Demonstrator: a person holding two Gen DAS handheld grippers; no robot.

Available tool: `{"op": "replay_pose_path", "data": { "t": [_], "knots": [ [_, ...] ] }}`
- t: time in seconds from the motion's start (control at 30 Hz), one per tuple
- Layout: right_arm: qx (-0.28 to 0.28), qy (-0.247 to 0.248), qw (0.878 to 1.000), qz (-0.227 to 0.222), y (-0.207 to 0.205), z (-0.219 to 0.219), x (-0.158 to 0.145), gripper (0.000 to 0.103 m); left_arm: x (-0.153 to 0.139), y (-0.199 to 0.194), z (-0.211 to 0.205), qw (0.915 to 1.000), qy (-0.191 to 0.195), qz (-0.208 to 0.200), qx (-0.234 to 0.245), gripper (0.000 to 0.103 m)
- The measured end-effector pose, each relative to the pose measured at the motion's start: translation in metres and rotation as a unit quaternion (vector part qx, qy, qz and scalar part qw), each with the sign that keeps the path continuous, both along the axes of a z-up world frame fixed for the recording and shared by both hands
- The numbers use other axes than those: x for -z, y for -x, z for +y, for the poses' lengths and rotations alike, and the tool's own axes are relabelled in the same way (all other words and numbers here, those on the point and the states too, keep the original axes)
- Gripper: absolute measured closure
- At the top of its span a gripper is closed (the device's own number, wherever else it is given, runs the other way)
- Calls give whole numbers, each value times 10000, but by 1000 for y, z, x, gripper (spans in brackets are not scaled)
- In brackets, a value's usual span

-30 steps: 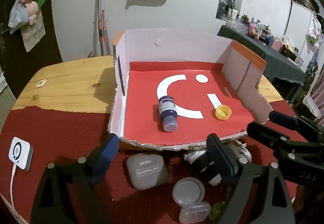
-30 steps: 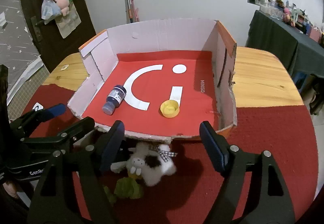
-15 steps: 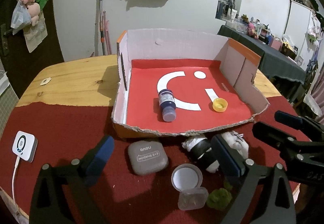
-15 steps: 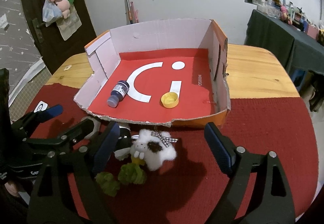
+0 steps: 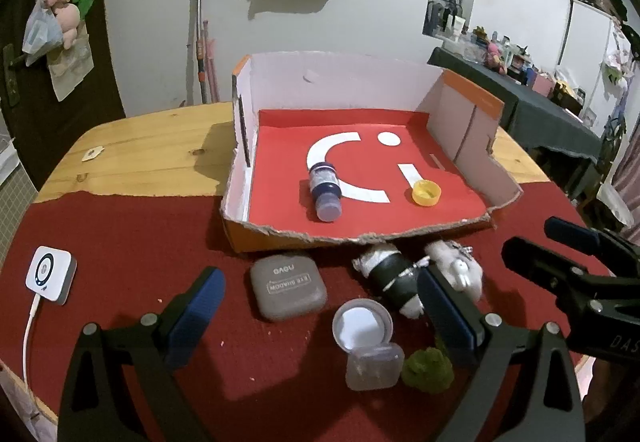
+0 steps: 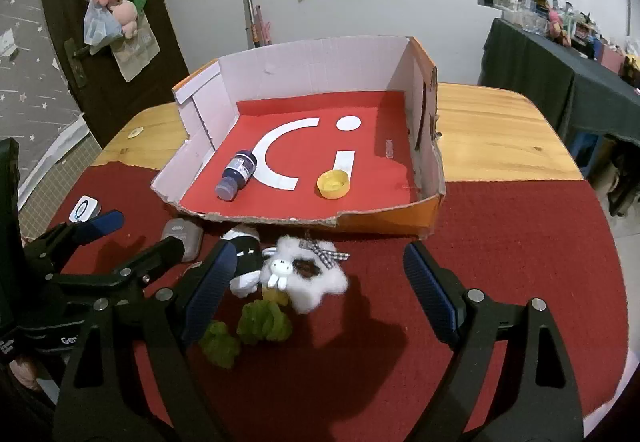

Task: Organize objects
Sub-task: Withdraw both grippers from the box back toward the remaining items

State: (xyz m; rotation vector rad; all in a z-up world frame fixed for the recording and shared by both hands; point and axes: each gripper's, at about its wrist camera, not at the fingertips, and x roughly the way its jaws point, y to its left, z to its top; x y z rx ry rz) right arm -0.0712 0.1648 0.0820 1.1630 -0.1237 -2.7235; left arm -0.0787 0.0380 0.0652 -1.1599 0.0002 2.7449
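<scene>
A cut-open cardboard box (image 5: 240,178) (image 6: 424,146) with a red floor holds a blue bottle (image 5: 326,188) (image 6: 236,174) lying on its side and a yellow cap (image 5: 427,193) (image 6: 333,184). On the red cloth in front of it lie a grey eye-shadow case (image 5: 288,292) (image 6: 182,238), a black-and-white roll (image 5: 394,278), a white plush (image 6: 308,274), a clear little pot (image 5: 366,338) with its lid up, and green pompoms (image 6: 262,322). My left gripper (image 5: 322,302) hangs open above the case and pot. My right gripper (image 6: 318,278) hangs open over the plush. Neither holds anything.
A white device on a cable (image 5: 50,274) lies near the table's left edge. Bare wood (image 6: 500,146) flanks the box on both sides. A wall with hanging bags stands behind, and a dark cluttered table (image 5: 552,114) stands far right.
Both grippers have drawn back from the box toward the table's near edge, and their jaws have widened a little. More of the loose objects in front of the box now show.
</scene>
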Motion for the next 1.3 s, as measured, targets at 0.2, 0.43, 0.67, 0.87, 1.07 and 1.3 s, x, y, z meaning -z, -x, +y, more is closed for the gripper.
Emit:
{"op": "replay_pose_path", "data": {
  "t": [0.2, 0.43, 0.67, 0.87, 1.07, 1.3],
  "knots": [
    [32, 14, 10000, -28, -7, 1, 2, 17, 2, -8, 2, 10000, -12, -37, 36, 4],
    [32, 51, 10000, -52, -15, 2, 5, 17, 4, -14, 3, 10000, -14, -58, 43, 4],
    [11, 46, 10000, -72, -20, 0, 7, 18, 5, -20, 4, 10000, -20, -38, 51, 4],
    [12, 61, 9999, -79, -24, 0, 9, 18, 7, -24, 4, 10000, -18, -42, 59, 4],
    [13, 48, 9999, -87, -28, -1, 12, 18, 9, -29, 3, 10000, -19, -56, 64, 4],
    [11, 49, 9999, -105, -33, -2, 16, 18, 10, -33, 1, 10000, -41, -61, 51, 4]
  ]
}}
